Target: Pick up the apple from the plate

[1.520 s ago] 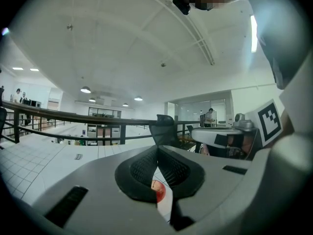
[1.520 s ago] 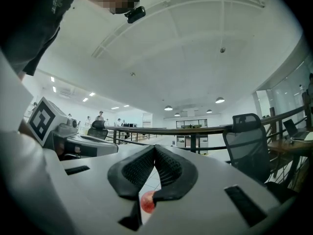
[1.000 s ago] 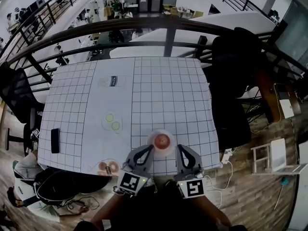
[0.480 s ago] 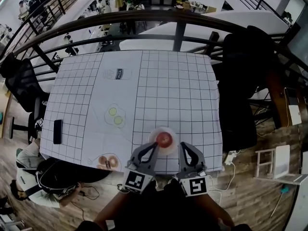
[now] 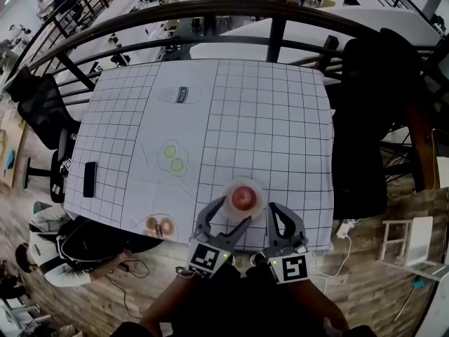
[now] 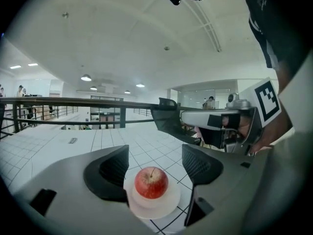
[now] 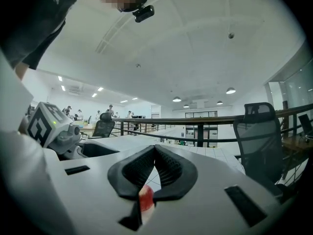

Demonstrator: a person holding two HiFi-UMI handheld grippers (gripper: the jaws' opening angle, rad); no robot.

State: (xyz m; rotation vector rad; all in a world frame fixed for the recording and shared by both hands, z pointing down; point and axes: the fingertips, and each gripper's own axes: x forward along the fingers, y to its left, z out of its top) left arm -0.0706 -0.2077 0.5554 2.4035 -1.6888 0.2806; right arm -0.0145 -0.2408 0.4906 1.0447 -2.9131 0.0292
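Note:
A red apple (image 5: 243,198) sits on a small white plate (image 5: 254,187) near the front edge of the grid-patterned table. My left gripper (image 5: 232,213) is at the plate's near left side and its jaws are opening. In the left gripper view the apple (image 6: 151,182) shows on its plate (image 6: 155,207) just ahead, between the spread pads (image 6: 111,172), which do not touch it. My right gripper (image 5: 271,209) hovers to the right of the plate, shut and empty. In the right gripper view (image 7: 155,151) a sliver of the apple (image 7: 145,199) shows below the closed jaws.
A clear plate with two green slices (image 5: 172,159) lies mid-table. A dish of brown pieces (image 5: 158,225) sits at the front left, a black phone (image 5: 90,179) at the left edge, a small label (image 5: 184,95) further back. Black chairs (image 5: 365,104) and a railing (image 5: 210,9) border the table.
The left gripper's jaws have gone from shut to spread. Both grippers have dropped lower and moved in closer to the plate with the apple.

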